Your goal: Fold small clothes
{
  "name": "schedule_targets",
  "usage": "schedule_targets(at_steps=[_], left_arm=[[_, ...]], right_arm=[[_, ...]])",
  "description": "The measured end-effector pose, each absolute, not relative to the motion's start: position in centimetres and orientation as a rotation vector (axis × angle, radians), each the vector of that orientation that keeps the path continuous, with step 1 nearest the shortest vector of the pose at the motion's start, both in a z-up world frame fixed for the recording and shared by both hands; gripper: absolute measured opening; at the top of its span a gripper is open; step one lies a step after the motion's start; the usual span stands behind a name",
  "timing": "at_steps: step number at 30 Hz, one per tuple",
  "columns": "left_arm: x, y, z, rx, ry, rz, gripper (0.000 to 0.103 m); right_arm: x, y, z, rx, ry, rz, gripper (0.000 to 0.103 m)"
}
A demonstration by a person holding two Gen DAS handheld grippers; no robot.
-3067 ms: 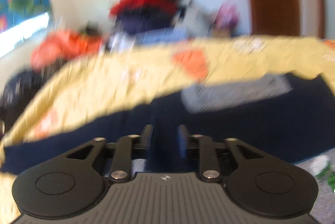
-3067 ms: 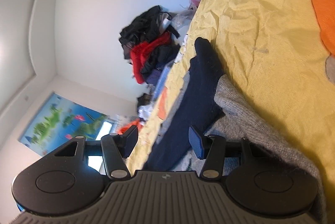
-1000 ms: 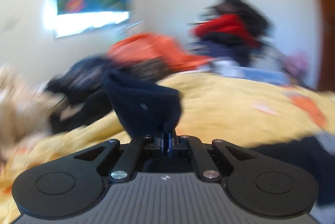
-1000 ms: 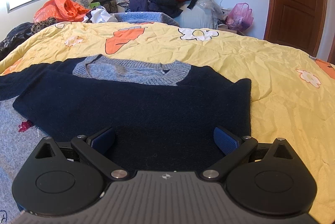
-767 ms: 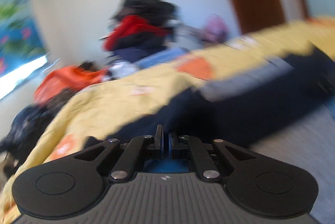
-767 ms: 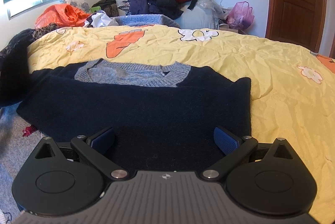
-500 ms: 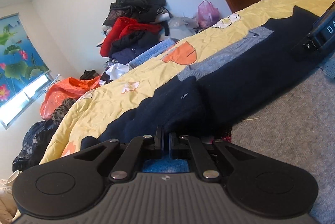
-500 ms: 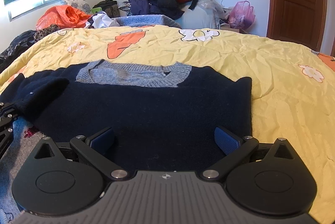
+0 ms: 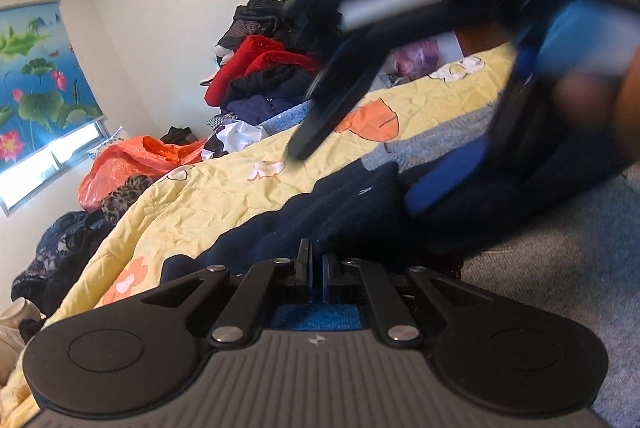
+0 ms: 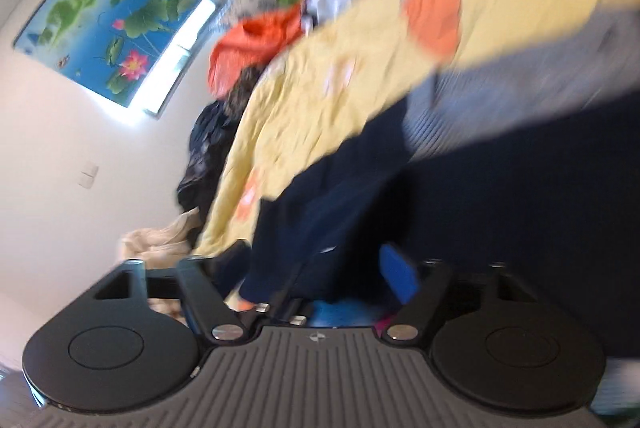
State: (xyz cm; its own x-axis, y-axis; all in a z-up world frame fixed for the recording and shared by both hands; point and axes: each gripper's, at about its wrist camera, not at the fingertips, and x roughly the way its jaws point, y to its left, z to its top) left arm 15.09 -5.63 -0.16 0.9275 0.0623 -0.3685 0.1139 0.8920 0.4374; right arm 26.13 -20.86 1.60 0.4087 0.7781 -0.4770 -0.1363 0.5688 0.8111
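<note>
- Low in the middle of the left wrist view, the left gripper [image 9: 316, 266] has its jaws pressed together. Dark knit lies right at their tips, but I cannot tell whether any is pinched between them.
- Across the middle of that view the navy sweater [image 9: 360, 199] lies on the yellow quilt [image 9: 224, 187], its grey collar [image 9: 440, 139] toward the right and its sleeve running down toward the lower left.
- Sweeping through the upper right of the same view, the right gripper [image 9: 452, 163] crosses above the sweater, blurred by its own motion, with a blue pad [image 9: 444, 177] showing.
- Its own camera shows its jaws closing with a dark fold of the sweater [image 10: 320, 228] between them; the picture is smeared, so the pads probably do not press the cloth yet.
- To do this step well, I would let the right gripper finish closing on the sleeve fold alone, not on the quilt beneath.
- The left one should stay low at the sweater's near edge, so the body does not drag.
- Carry the sleeve flat across the chest and set it down square to the side seam.
- Knit this thick tends to bunch, so a slow, level pull should serve better than a lift.
- Heaped clothes [image 9: 264, 67] at the top centre stand well apart and need no care.
</note>
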Motion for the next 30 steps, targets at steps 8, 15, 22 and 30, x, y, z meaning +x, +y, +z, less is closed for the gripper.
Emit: schedule_targets(at_steps=[8, 15, 22, 30], left_arm=[[15.2, -4.3, 0.4, 0.372, 0.399, -0.056, 0.004], [15.7, -3.5, 0.5, 0.300, 0.449, -0.111, 0.010], [15.7, -0.3, 1.1, 0.087, 0.446, -0.151, 0.084], [16.3, 0.1, 1.0, 0.071, 0.480, -0.148, 0.084]], right_arm=[[27.0, -17.2, -0.1, 0.777, 1.034, 0.628, 0.034], [27.4, -19.1, 2.6, 0.675, 0.933, 0.580, 0.018], [26.9, -24.4, 4.7, 0.513, 0.916, 0.508, 0.018], [24.8, -34.2, 4.6, 0.452, 0.911, 0.329, 0.018]])
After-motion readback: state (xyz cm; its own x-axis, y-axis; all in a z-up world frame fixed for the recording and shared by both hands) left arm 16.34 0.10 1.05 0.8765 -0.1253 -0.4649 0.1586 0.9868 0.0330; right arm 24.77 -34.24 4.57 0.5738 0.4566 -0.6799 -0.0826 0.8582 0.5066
